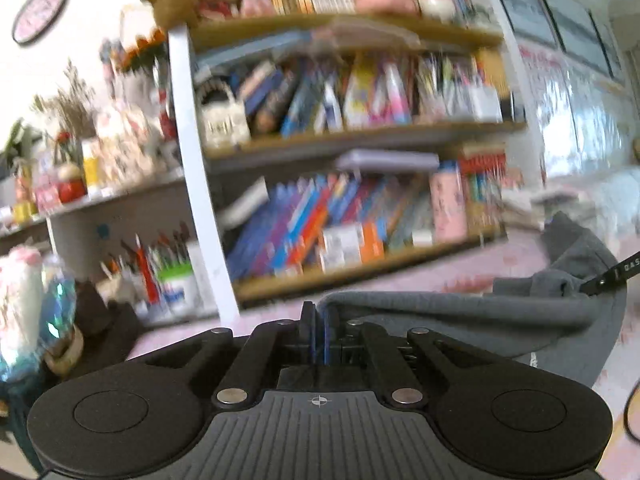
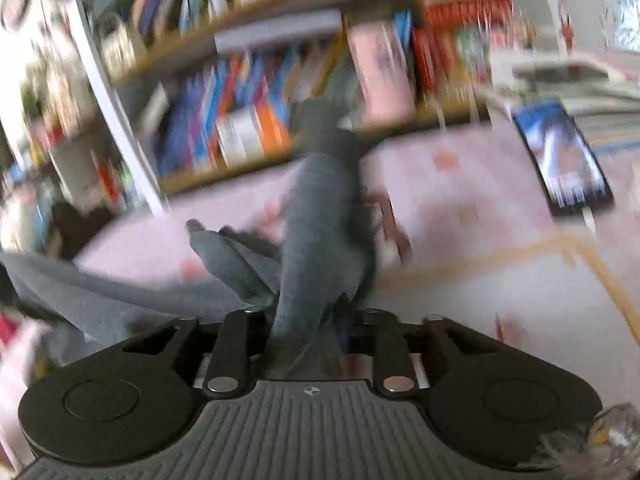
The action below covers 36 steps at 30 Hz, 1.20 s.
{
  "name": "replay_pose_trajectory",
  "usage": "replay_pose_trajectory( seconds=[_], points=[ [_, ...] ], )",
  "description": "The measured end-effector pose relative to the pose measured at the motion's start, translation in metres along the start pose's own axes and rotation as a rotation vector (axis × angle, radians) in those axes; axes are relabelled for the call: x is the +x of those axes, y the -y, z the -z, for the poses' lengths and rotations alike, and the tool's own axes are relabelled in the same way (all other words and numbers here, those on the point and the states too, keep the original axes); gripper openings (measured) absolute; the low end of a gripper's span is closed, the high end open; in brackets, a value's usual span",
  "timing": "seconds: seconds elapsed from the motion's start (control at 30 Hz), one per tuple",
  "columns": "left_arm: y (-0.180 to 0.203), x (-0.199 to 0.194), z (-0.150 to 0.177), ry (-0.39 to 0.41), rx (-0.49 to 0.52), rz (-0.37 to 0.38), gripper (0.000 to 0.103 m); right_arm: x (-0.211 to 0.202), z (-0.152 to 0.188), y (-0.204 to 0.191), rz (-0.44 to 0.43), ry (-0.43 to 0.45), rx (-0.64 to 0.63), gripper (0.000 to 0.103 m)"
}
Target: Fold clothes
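While my left gripper (image 1: 319,322) pinches the edge of the grey garment (image 1: 460,316), the cloth stretches rightward above the pink bed (image 1: 460,264). Through the right view, my right gripper (image 2: 308,320) clamps bunched garment, lifted before the bookshelf (image 2: 248,120).

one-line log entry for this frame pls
phase: lifting | left gripper: shut on grey garment edge | right gripper: shut on grey garment, bunched | surface: pink tablecloth | nearby: phone | views: motion-blurred
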State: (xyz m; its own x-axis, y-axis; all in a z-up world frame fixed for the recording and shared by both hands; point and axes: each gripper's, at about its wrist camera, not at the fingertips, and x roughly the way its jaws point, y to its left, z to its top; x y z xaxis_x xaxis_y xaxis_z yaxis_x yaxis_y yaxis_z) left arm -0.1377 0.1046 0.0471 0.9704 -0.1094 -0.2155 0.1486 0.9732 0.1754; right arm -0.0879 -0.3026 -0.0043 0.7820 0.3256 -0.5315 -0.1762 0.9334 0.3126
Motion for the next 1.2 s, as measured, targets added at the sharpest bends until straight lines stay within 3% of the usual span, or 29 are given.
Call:
replay_pose_trajectory(
  seconds=[0.17, 0.27, 0.4, 0.57, 0.63, 0.7, 0.83, 0.97, 1.1, 1.2],
  points=[
    [0.002, -0.005, 0.012, -0.054, -0.009, 0.005, 0.005, -0.01, 0.011, 0.006, 0.007, 0.001, 0.031, 0.05],
    [0.005, -0.007, 0.008, -0.041, 0.014, 0.002, 0.005, -0.016, 0.01, 0.01, 0.017, 0.021, 0.057, 0.051],
    [0.007, -0.011, 0.003, -0.019, 0.02, 0.003, 0.005, -0.027, 0.006, 0.007, 0.059, 0.066, 0.004, 0.057],
    [0.006, -0.016, 0.001, 0.001, 0.017, -0.007, 0.005, -0.046, 0.002, 0.006, 0.103, 0.114, -0.049, 0.057],
    [0.005, -0.018, 0.0, 0.007, 0.013, -0.008, 0.005, -0.051, 0.0, 0.004, 0.134, 0.133, -0.085, 0.058],
    [0.006, -0.018, 0.0, 0.005, 0.014, -0.007, 0.005, -0.057, -0.002, -0.001, 0.209, 0.163, -0.134, 0.072],
    [0.007, -0.017, 0.003, -0.001, 0.011, 0.001, 0.005, -0.07, -0.01, -0.006, 0.322, 0.239, -0.209, 0.074],
    [0.008, -0.013, 0.007, -0.009, -0.016, -0.003, 0.005, -0.057, -0.02, -0.027, 0.16, 0.22, -0.244, 0.074],
    [0.008, -0.019, 0.007, -0.003, -0.011, 0.005, 0.005, -0.003, -0.014, -0.061, 0.002, 0.07, -0.322, 0.074],
    [0.007, -0.023, 0.007, -0.006, -0.002, 0.013, 0.005, 0.029, -0.014, -0.062, -0.01, -0.001, -0.311, 0.069]
  ],
)
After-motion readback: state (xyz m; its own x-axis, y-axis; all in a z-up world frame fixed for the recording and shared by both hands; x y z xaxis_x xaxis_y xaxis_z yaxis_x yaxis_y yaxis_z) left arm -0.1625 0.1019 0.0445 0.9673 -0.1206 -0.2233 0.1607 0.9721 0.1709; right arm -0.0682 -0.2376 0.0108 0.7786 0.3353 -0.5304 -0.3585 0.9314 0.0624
